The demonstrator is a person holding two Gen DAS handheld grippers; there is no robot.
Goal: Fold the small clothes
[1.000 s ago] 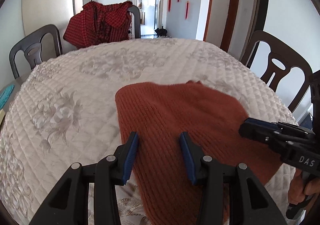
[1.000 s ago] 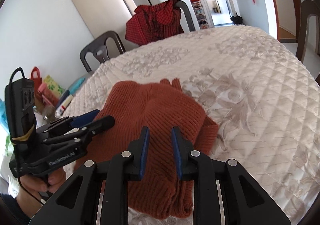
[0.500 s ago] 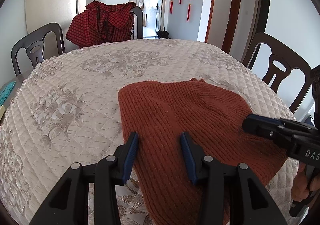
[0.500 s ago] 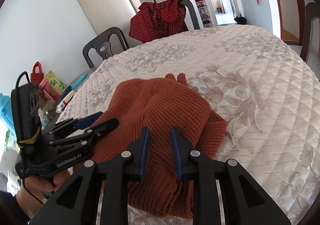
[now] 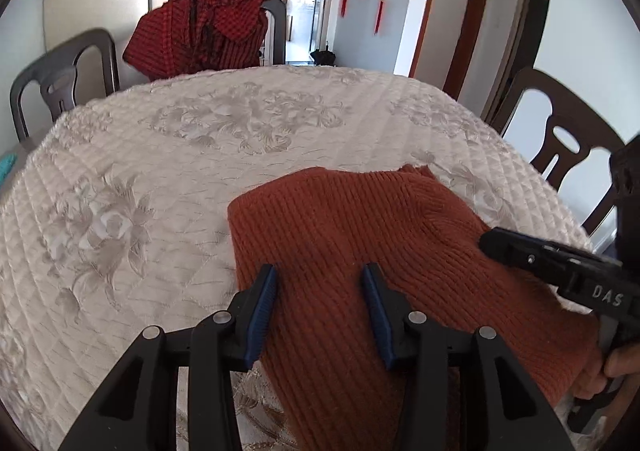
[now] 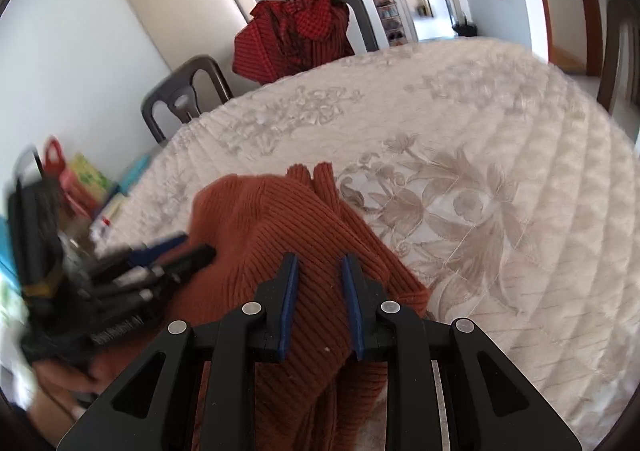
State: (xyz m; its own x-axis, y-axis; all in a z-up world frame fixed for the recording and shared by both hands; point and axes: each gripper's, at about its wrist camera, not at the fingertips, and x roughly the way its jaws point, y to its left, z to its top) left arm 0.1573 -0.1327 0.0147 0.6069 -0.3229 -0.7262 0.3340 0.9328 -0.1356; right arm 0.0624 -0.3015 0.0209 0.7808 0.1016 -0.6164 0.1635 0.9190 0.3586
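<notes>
A rust-orange knitted sweater (image 5: 360, 227) lies folded on the cream quilted tablecloth (image 5: 168, 179), near the front edge. My left gripper (image 5: 318, 267) hovers over the sweater's left part. Its jaws stand wide apart, and only flat knit shows between them. My right gripper (image 6: 319, 257) is over the sweater (image 6: 264, 219), on its right part. Those jaws are narrowly apart, and no cloth is pinched between the blue pads. From the side, the right gripper (image 5: 486, 241) has its tip just above the knit. The left gripper (image 6: 180, 251) shows blurred at the left edge.
A red checked garment (image 5: 200, 35) hangs over a chair back at the far side. Dark wooden chairs (image 5: 560, 139) stand around the table. Bags and small items (image 6: 80, 179) sit beyond the table's left edge. A person's hand (image 5: 616, 367) holds the right gripper's handle.
Both grippers have shifted a little forward and down over the sweater, which now looks closer. The left gripper is blurred with motion in the right wrist view. Jaw gaps look the same.
</notes>
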